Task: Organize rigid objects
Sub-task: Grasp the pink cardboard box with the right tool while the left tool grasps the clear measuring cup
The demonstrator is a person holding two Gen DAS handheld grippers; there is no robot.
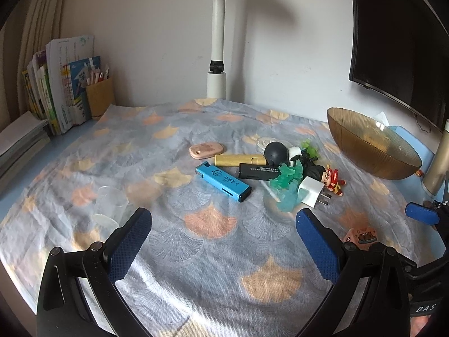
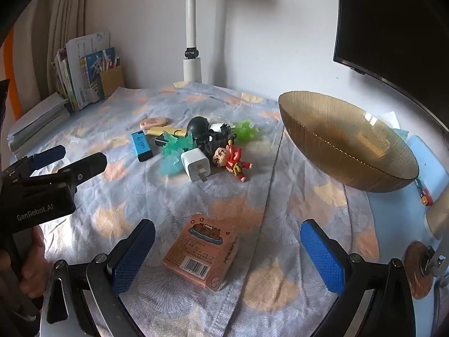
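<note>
You are holding both grippers spread wide and empty, the left gripper [image 1: 223,245] hovering over bare cloth, the right gripper [image 2: 227,255] straddling the pink carton [image 2: 200,255] without touching it. The amber glass bowl [image 2: 348,140] is sitting well right of the pile, empty. Left of the bowl, the white charger plug [image 2: 196,165], red figurine [image 2: 234,160], teal crystals [image 2: 171,151] and blue lighter [image 2: 141,145] are lying tangled; pinching one is likely dragging its neighbours along. The wrinkled tablecloth [image 1: 196,266] is risking a snag. Bowl-side, the table edge is running close, while open cloth is lying between carton and pile.
</note>
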